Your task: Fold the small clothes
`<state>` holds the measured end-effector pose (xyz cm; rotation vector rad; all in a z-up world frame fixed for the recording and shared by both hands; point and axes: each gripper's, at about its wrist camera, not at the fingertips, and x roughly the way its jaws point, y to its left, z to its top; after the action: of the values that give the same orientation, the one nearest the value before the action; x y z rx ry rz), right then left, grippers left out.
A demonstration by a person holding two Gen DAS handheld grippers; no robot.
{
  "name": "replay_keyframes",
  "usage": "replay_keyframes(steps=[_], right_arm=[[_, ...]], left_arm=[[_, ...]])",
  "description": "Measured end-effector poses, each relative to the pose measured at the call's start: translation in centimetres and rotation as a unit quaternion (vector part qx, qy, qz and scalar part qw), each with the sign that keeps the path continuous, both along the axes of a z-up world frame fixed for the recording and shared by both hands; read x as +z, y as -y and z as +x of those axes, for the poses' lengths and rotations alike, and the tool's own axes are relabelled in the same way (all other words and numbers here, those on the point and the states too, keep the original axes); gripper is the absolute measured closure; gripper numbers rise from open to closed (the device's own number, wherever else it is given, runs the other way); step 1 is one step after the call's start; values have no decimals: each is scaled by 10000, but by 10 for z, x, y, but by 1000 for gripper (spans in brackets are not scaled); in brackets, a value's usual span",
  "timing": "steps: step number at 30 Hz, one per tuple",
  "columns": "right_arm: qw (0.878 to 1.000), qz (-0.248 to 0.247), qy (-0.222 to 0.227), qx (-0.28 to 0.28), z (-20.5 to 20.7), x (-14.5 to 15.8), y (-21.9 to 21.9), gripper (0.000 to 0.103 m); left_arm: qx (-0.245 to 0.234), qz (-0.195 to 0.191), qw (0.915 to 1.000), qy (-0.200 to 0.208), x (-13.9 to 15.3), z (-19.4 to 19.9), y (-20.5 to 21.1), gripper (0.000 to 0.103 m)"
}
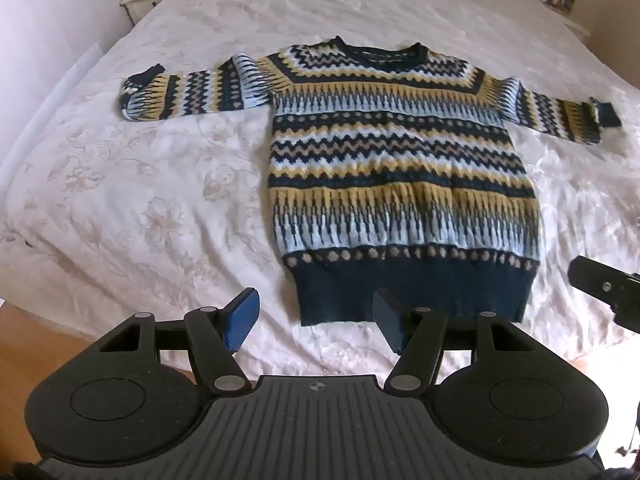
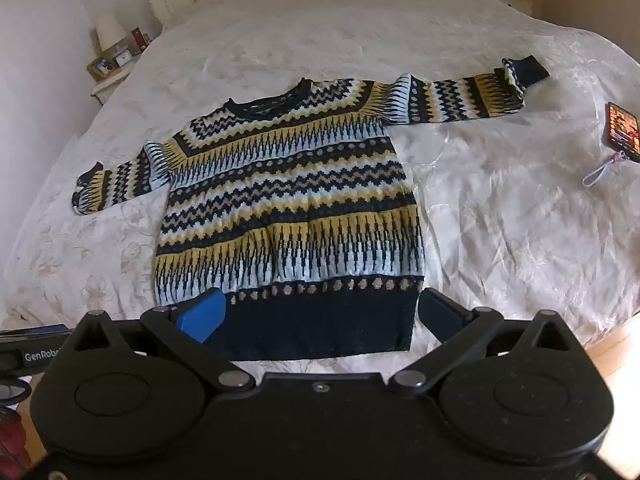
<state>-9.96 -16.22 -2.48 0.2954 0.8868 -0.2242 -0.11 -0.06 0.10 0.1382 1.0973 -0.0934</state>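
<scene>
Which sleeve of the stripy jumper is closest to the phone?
The zigzag-patterned knitted jumper's sleeve with the turned-back dark cuff, stretching toward the lit phone on the white bedspread; the other sleeve lies opposite.

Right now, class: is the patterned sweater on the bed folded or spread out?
Spread out. The sweater lies flat on the bed cover, both sleeves stretched sideways, the dark hem nearest the cameras. No fold shows yet.

Left wrist view: looks steeply down bed (image 1: pixel 120 200) from foot end, near sweater (image 1: pixel 400 160) hem, left of centre. Right wrist view: same direction, close above hem, further right. Shared: whole sweater (image 2: pixel 288 200), bedspread, far bedside tables.
</scene>
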Motion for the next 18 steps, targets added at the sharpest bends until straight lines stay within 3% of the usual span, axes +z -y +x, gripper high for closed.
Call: replay_keyframes(steps=[1,6,18], right_arm=[[10000,-15,-16,9,0,0,0,1],[10000,17,-81,26,2,-2,-3,1],[9998,152,-74,121,2,-4,-7,1]], left_arm=[[-42,121,9998,147,-4,-10,7,42],[-100,-120,9996,-227,-1,-2,5,42],[-67,-120,9990,-418,-7,0,2,42]])
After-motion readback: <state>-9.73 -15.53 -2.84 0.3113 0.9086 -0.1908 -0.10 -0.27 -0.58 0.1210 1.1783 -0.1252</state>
